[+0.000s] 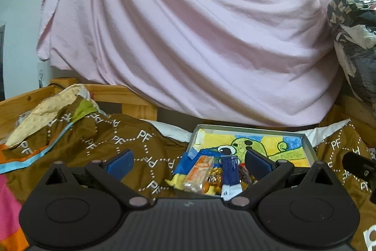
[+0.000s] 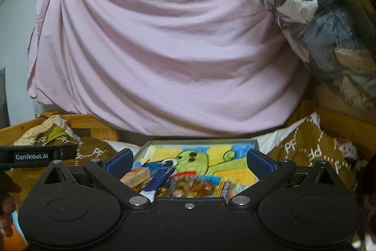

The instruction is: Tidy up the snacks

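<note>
Brown cloth (image 1: 131, 140) printed with white dotted lines and letters covers the bed, and a shallow grey tray (image 1: 307, 145) sits on it, its floor lined with a bright drawing of a green cartoon creature on yellow and blue. The snacks (image 1: 211, 177) lie heaped at the near end of that tray: an orange-and-white packet (image 1: 199, 172), a dark blue stick pack with a white end (image 1: 230, 177), and some gold and brown wrapped sweets between them, one yellow wrapper spilling over the near left edge.

Left gripper (image 1: 188, 162) hangs just in front of the pile with its blue-padded fingers (image 1: 121, 162) spread wide, holding nothing; the right-hand pad reaches over the tray, the left-hand one over bare cloth.

Right gripper (image 2: 189, 162) is likewise spread wide and empty, both its pads above the tray, with the snack heap (image 2: 185, 185) low between them. That view is blurred, so the wrappers there are hard to tell apart beyond the blue stick pack (image 2: 157, 181).

Behind the bed a pink sheet (image 1: 188, 39) hangs in folds over a wooden frame (image 1: 110, 91), and a clear plastic bag stuffed with clothes (image 2: 324, 22) stands at the right.
</note>
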### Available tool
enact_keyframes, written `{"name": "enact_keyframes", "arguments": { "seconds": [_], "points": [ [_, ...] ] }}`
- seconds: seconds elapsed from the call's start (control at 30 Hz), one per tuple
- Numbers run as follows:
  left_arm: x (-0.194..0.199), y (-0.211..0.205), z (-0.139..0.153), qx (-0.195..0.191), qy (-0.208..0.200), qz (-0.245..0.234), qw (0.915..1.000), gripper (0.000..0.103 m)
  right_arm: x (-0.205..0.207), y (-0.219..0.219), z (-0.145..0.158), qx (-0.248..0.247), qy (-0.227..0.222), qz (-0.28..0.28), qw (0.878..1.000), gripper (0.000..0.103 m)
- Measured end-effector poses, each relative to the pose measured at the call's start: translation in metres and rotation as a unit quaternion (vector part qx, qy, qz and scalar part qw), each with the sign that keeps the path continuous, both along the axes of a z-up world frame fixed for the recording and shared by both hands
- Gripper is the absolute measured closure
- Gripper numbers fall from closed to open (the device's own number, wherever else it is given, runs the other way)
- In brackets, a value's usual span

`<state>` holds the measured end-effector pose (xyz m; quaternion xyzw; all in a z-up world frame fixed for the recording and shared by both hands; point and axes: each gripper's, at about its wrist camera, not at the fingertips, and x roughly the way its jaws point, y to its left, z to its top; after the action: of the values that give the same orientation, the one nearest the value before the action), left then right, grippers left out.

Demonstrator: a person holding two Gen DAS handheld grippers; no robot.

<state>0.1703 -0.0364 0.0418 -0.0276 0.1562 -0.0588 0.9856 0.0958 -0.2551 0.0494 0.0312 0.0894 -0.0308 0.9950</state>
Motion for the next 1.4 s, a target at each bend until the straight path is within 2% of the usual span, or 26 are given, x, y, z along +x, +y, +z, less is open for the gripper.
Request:
{"name": "enact_keyframes", "arguments": {
  "seconds": [0.33, 0.63, 0.83, 1.07, 1.4],
  "points": [
    [-0.055, 0.015, -0.001, 0.014, -0.013, 0.003, 0.9998, 0.0, -0.047, 0.012, -0.005, 0.018, 0.01, -0.013, 1.0, 0.001],
    [-0.089, 0.028, -0.009, 0.012, -0.003, 0.008, 0.9999, 0.0, -0.082, 0.023, -0.017, 0.034, 0.034, -0.018, 0.999, 0.001],
    [-0.105, 0.037, -0.022, 0.017, 0.005, 0.017, 0.9997, 0.0, -0.092, 0.03, -0.027, 0.03, 0.06, -0.008, 0.998, 0.001],
    [-0.113, 0.047, -0.038, 0.004, 0.035, 0.013, 0.9993, 0.0, -0.097, 0.037, -0.031, 0.016, 0.074, -0.007, 0.997, 0.001],
    [-0.117, 0.044, -0.05, 0.025, 0.053, 0.008, 0.9983, 0.0, -0.095, 0.046, -0.04, -0.009, 0.102, 0.001, 0.995, 0.001]
  ]
}}
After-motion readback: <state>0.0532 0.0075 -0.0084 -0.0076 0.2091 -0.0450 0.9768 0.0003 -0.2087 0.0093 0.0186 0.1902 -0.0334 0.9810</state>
